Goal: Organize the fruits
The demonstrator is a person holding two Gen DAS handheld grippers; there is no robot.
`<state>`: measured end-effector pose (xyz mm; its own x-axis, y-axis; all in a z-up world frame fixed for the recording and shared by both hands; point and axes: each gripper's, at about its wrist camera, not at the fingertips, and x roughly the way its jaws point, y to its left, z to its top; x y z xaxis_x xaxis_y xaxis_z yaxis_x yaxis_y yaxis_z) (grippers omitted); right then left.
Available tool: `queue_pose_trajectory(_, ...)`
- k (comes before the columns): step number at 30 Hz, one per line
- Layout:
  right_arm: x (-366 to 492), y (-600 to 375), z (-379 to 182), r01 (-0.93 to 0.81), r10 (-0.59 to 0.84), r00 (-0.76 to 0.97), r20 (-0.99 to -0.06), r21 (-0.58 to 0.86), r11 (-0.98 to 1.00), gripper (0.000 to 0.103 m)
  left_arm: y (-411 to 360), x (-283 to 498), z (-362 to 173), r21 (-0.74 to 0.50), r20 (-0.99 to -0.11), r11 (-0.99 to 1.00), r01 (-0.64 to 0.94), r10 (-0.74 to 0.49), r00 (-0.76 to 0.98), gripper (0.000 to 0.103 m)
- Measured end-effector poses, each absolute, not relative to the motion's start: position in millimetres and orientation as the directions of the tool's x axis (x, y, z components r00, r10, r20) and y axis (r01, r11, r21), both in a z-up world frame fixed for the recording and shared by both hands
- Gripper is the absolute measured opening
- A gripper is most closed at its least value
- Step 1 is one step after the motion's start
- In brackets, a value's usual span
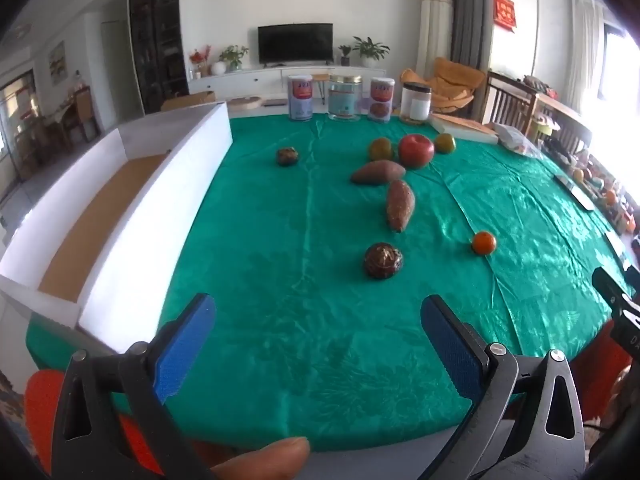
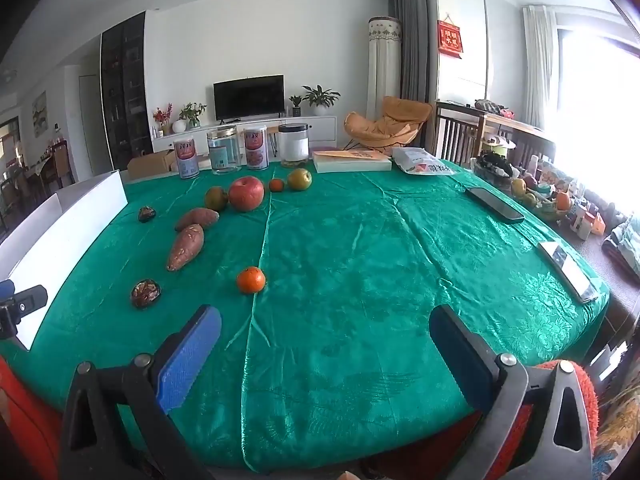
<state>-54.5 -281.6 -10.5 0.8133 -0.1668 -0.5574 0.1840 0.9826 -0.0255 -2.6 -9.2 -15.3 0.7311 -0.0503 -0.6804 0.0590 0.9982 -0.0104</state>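
The left gripper (image 1: 318, 330) is hovering over the near edge of the green tablecloth (image 1: 280, 240), its blue pads spread wide with nothing between them. The right gripper (image 2: 325, 344) is hanging wide open too, gripping nothing.

The fruits are lying loose on the cloth: a red apple (image 2: 246, 193) is sitting between two greenish pears (image 2: 216, 198) (image 2: 299, 179), with a small tangerine (image 2: 276, 185) just beside it. Two sweet potatoes (image 2: 185, 247) (image 2: 197, 218) are lying end to end, nearer the camera. A second tangerine (image 2: 251, 280) and a dark brown fruit (image 2: 145, 293) are resting closest to the grippers; another dark fruit (image 2: 146, 213) is sitting near the white box (image 1: 120, 216), which is standing along the left side.
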Motion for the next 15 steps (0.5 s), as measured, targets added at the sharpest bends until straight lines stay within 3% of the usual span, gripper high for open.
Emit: queue_pose_trajectory(15,-61,-277,-8,0.186,-0.178,0.824,-0.538,-0.041,0.982,0.103,-33,-12,-24,0.016,-0.704,0.995,0.099,-0.059,0.708,0.102)
